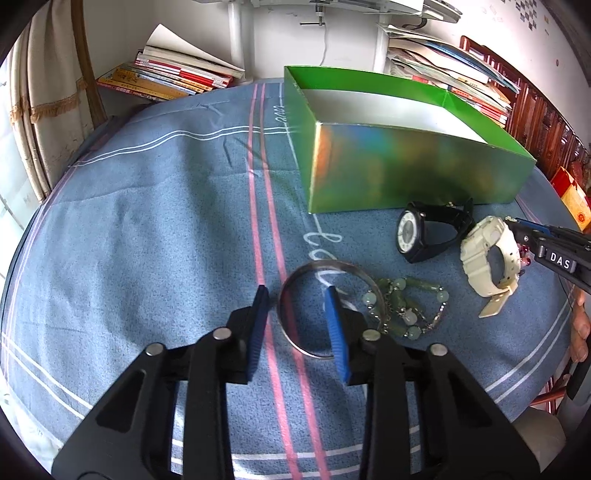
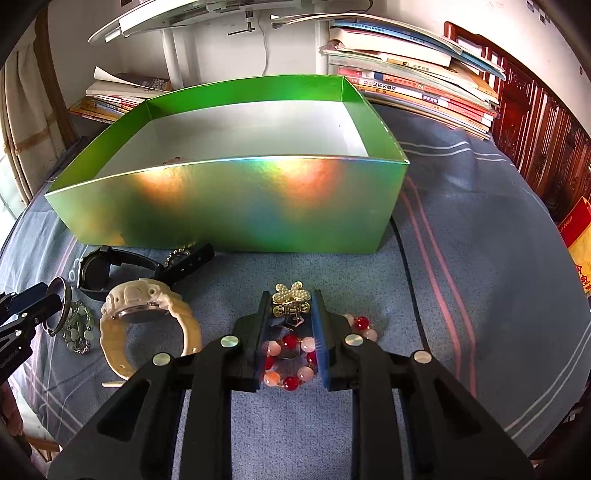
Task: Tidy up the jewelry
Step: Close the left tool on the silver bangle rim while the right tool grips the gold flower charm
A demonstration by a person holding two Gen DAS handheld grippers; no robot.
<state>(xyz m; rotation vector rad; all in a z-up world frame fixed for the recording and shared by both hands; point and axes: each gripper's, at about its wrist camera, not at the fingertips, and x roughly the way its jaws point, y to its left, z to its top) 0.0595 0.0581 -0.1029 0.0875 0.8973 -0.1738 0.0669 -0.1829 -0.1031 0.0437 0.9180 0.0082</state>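
A shiny green open box [image 1: 406, 173] [image 2: 236, 206] stands on the blue cloth. My left gripper [image 1: 297, 291] is open, straddling the left rim of a silver bangle [image 1: 295, 336], one finger outside and one inside the ring. Beside it lies a jade bead bracelet [image 1: 402, 306]. A black watch [image 1: 424, 232] and a white watch [image 1: 487, 258] lie in front of the box. My right gripper [image 2: 290, 295] is open around a gold pearl brooch [image 2: 290, 301], above a red and pink bead bracelet [image 2: 291, 358]. A small item [image 2: 173, 160] shows inside the box.
Stacks of books [image 1: 173, 74] [image 2: 417, 85] stand behind the box. White lamp posts [image 1: 236, 33] rise at the back. A red packet [image 2: 580, 236] sits at the right table edge. Dark wooden furniture [image 2: 535, 122] stands on the right.
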